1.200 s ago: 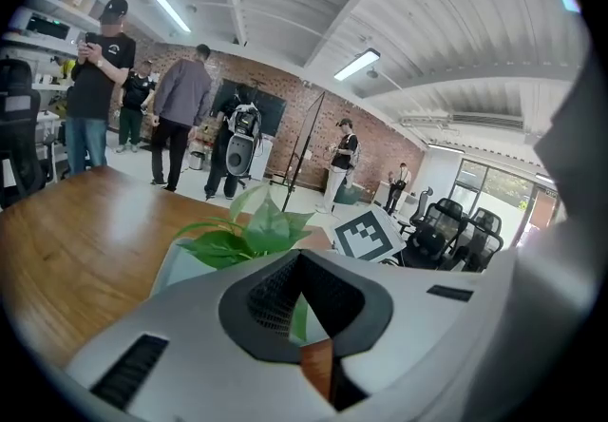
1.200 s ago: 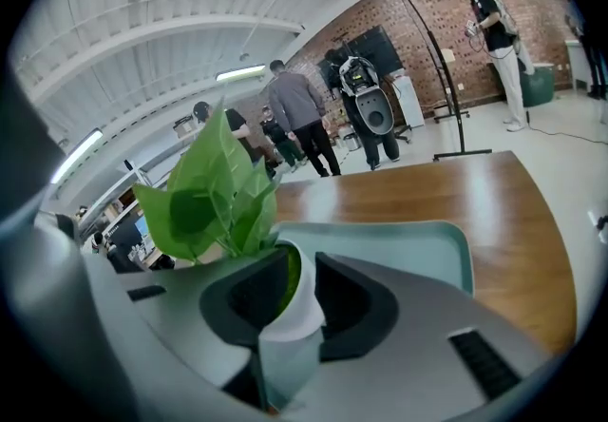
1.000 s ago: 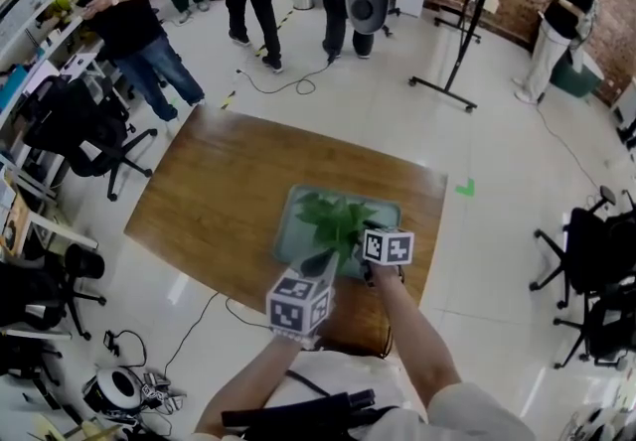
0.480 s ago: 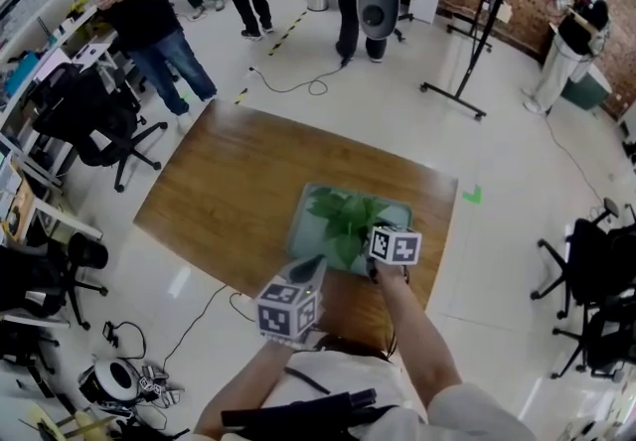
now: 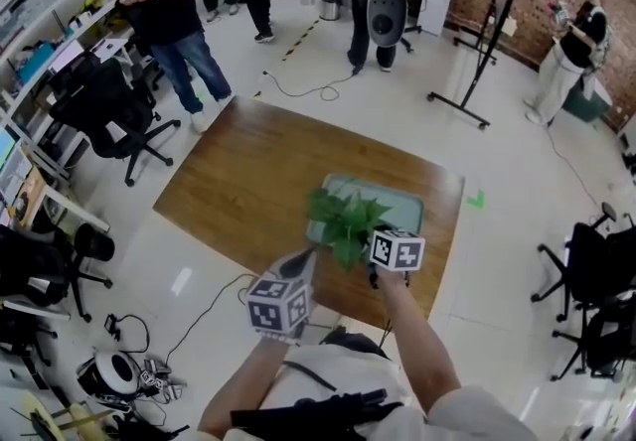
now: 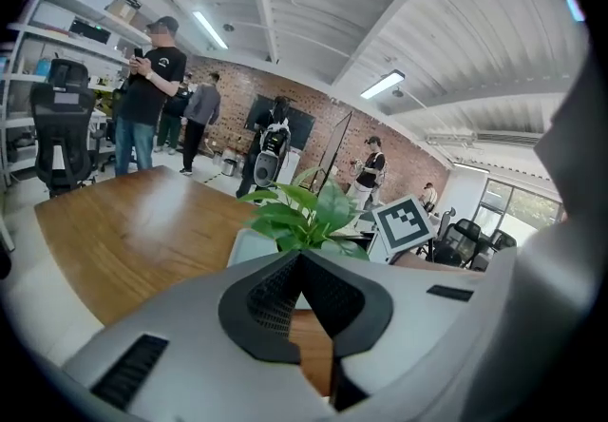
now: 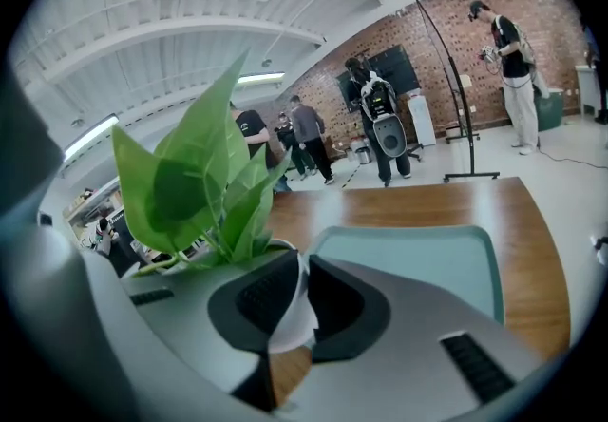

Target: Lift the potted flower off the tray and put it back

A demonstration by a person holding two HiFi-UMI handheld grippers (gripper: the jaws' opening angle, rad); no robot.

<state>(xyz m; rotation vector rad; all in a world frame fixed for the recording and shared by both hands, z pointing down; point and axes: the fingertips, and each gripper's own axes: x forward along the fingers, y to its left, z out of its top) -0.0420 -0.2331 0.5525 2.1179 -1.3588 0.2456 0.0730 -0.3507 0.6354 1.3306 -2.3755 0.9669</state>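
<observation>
The potted flower is gripped by its pot's white rim in the right claw, whose jaws have just been closing and are clamped on that rim; the plant is seen over the near edge of the green tray, which lies by the desk's near right corner; the left claw is seen pressed together, empty, at the desk's near edge; the lift-off step is judged to be in hand, though whether the base is clear of the tray cannot be told; next, a level hold and a gentle lowering onto the tray's bare middle are called for, without the pot being tipped.
</observation>
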